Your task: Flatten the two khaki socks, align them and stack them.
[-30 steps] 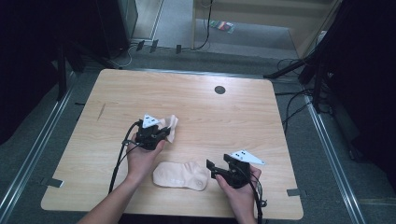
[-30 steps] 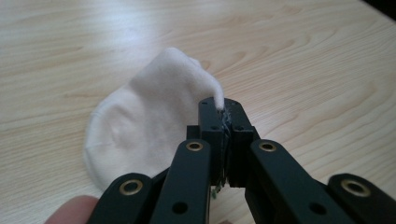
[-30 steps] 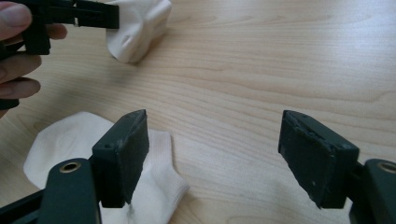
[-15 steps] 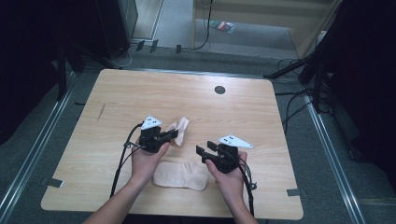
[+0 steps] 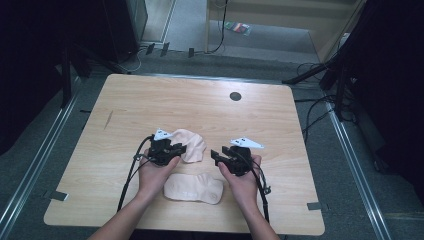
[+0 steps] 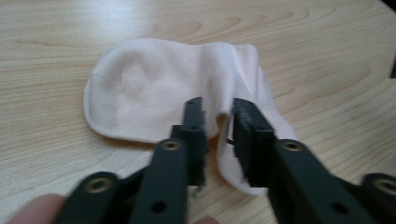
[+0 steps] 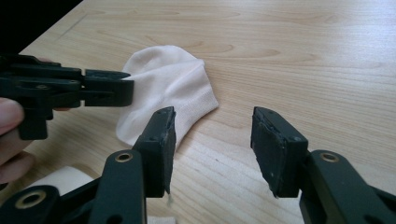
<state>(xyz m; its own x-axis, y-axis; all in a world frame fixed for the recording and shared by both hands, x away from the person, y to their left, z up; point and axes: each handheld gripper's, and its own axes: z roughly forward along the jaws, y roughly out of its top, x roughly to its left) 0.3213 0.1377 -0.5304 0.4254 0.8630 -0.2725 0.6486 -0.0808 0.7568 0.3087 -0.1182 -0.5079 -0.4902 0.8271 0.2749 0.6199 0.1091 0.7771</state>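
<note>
The left gripper has just been opening its jaws around a raised fold of the pale pink knit sock on the light wood-grain worktop; soft fabric could snag on the pads. The right gripper, jaws closing on nothing, could bunch it.

Both forearms are bare, with no sleeves in view. Each hand carries a black tool: the left tool and the right tool each bear a pale grey three-cornered plate on top. A black cable trails from each toward the near edge of the surface. Close up, the jaws are matt black bars with brass-coloured rivets and rough dark pads.
</note>
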